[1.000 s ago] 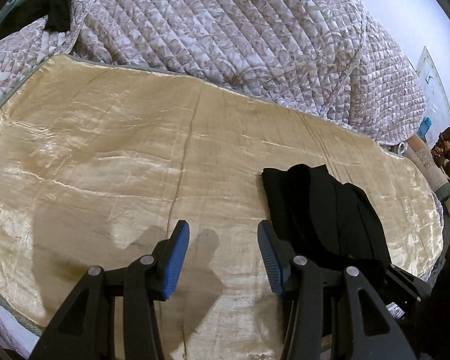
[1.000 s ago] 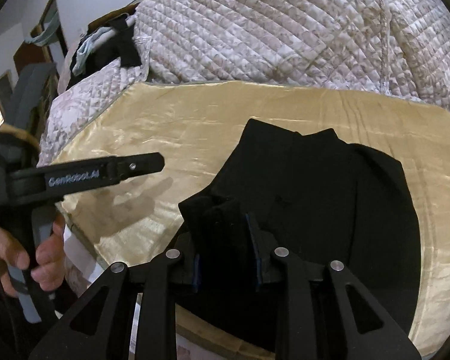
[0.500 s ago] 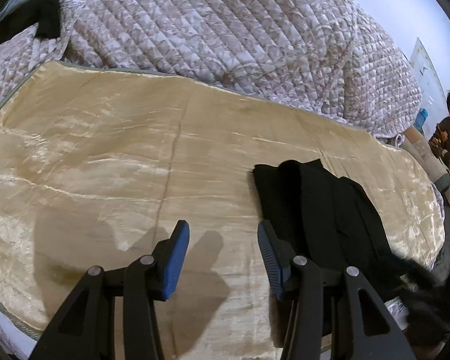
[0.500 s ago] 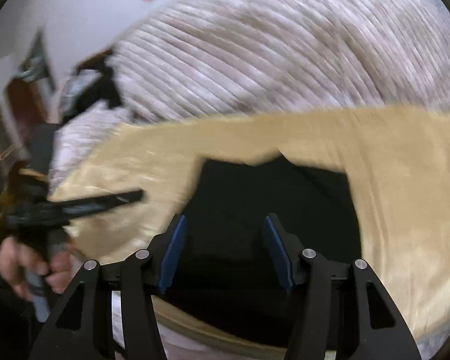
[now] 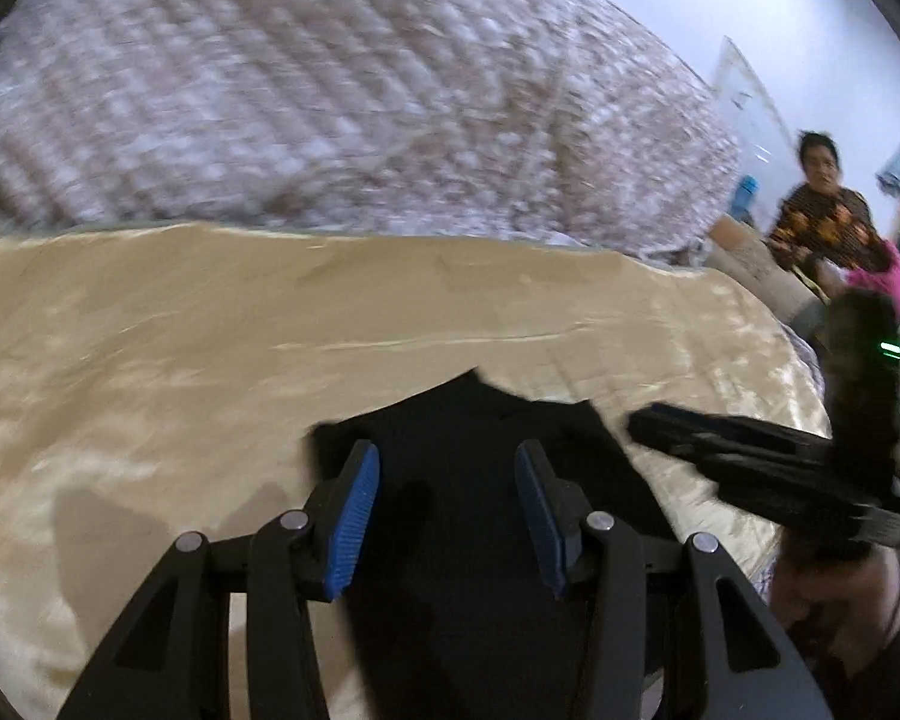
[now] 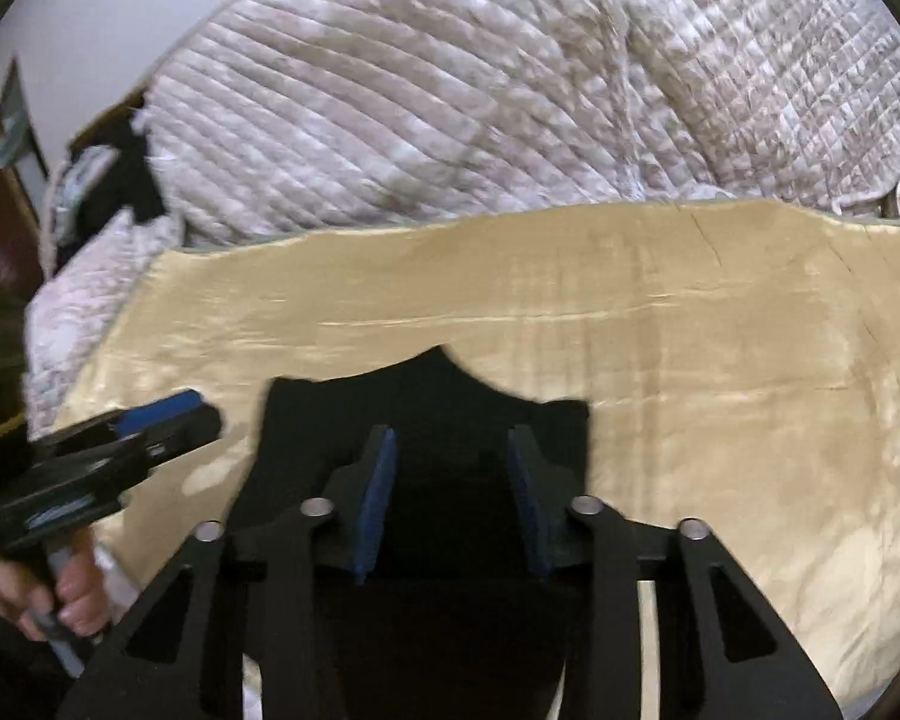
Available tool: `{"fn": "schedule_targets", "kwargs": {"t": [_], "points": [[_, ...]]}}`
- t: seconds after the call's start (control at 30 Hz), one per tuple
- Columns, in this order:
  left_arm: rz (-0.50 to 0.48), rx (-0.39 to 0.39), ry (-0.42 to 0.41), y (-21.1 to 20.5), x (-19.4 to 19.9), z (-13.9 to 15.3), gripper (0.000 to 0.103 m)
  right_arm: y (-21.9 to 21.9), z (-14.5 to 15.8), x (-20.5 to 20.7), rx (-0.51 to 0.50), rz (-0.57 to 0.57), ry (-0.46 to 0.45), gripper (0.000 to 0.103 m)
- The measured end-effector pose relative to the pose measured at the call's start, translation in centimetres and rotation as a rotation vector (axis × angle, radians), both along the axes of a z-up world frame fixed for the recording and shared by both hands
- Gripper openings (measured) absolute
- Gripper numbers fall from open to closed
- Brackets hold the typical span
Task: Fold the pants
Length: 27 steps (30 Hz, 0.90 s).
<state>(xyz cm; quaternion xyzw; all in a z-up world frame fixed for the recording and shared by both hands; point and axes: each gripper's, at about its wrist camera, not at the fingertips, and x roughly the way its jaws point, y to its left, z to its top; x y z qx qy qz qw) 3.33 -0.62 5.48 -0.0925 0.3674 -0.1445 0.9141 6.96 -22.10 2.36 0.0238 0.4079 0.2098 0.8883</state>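
Golden satin bedspread under both views, motion-blurred | left gripper parted, empty, above folded black pants | right gripper closing, nothing between pads, pants' near edge hidden behind it | pants at bedspread's near edge | quilted beige-white blanket heaped along far edge | seated person beyond right corner.

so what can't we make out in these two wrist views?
- Pants: the near part is hidden behind the right gripper in the right view, so fold state is unclear. Its jaws are closing, nothing visibly pinched.
- Left view: motion blur smears the quilt and pants edges.
- Left gripper: whether it touches the cloth is unclear.
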Motion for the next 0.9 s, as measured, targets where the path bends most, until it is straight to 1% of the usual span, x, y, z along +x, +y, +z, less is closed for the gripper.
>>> {"fn": "schedule_targets", "kwargs": {"t": [0.03,0.1,0.2,0.23,0.27,0.33,0.47,0.53,0.6,0.7,0.73,0.8,0.9], "points": [[-0.024,-0.008,0.008,-0.6,0.9,-0.4,0.050,0.1,-1.0,1.1,0.010,0.004,0.032,0.031],[-0.058,-0.019,0.032,-1.4,2.2,-1.5,0.050,0.1,-2.3,1.9,0.020,0.008,0.072,0.031],[-0.023,0.033,0.106,-1.6,3.3,-4.1,0.050,-0.2,-4.0,2.9,-0.010,-0.013,0.110,0.031],[-0.008,0.048,0.116,-1.4,3.2,-4.7,0.050,-0.5,-4.3,3.2,-0.011,-0.028,0.118,0.031],[-0.004,0.058,0.108,-1.3,3.1,-4.8,0.050,-1.0,-4.3,3.4,-0.005,-0.043,0.120,0.031],[-0.009,0.048,0.105,-1.1,2.8,-4.7,0.050,-1.8,-4.1,3.2,-0.002,-0.080,0.108,0.031],[0.011,0.038,0.102,-0.4,1.9,-4.5,0.050,-2.7,-3.5,2.5,0.043,-0.090,0.104,0.031],[0.026,0.045,0.096,0.1,0.7,-4.2,0.050,-2.9,-3.1,1.3,0.054,-0.071,0.088,0.031],[0.032,0.035,0.089,0.5,-0.4,-4.0,0.050,-2.9,-2.7,0.1,0.066,-0.045,0.070,0.031],[0.008,0.032,0.046,0.5,-2.8,-3.4,0.050,-2.9,-2.1,-2.6,0.075,0.027,0.029,0.032],[-0.006,0.038,0.032,0.3,-3.5,-3.4,0.050,-2.7,-2.0,-3.1,0.070,0.051,0.017,0.033],[-0.046,0.051,0.013,-0.1,-4.7,-3.7,0.050,-2.3,-2.2,-4.0,0.039,0.095,-0.001,0.037],[-0.070,0.102,0.038,-0.6,-5.5,-5.2,0.050,-1.5,-3.7,-5.1,-0.017,0.151,0.010,0.038]]}}
